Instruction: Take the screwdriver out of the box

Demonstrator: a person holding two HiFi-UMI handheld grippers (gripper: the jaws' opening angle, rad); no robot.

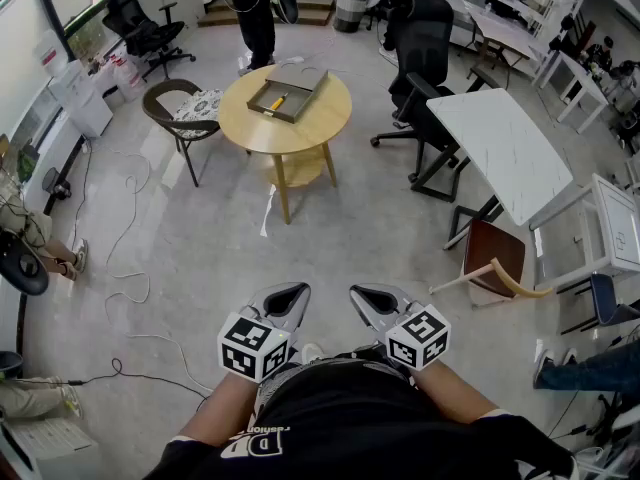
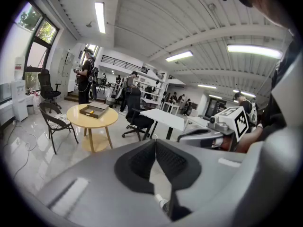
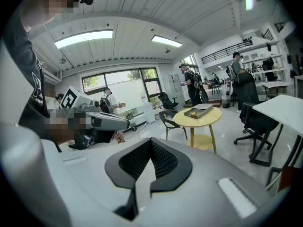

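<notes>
Low in the head view, left gripper (image 1: 287,296) and right gripper (image 1: 366,298) side by side just ahead of the wearer's black shirt, pointing forward over bare grey floor (image 1: 330,238). Fingers of the left pressed together at the tips, nothing between them. Fingers of the right likewise closed tip to tip and empty. Marker cubes on both turned up toward the head camera.

Yellow-handled screwdriver (image 1: 277,99) lying inside the shallow open box (image 1: 303,96), toward its left half. The box resting on the round wooden worktop (image 1: 300,133), far across the floor and well apart from both grippers. In the 2 gripper views, the same worktop small in the distance, the box on top, a speck of yellow inside it.

Just beside the worktop on its left, an armchair (image 1: 190,108) with a patterned cushion. To its right a black office chair (image 1: 425,53), and further right a white rectangular table (image 1: 500,148). 1 standing person (image 1: 255,13) just behind the worktop. Loose cables (image 1: 130,268) trailing over the floor at left.
</notes>
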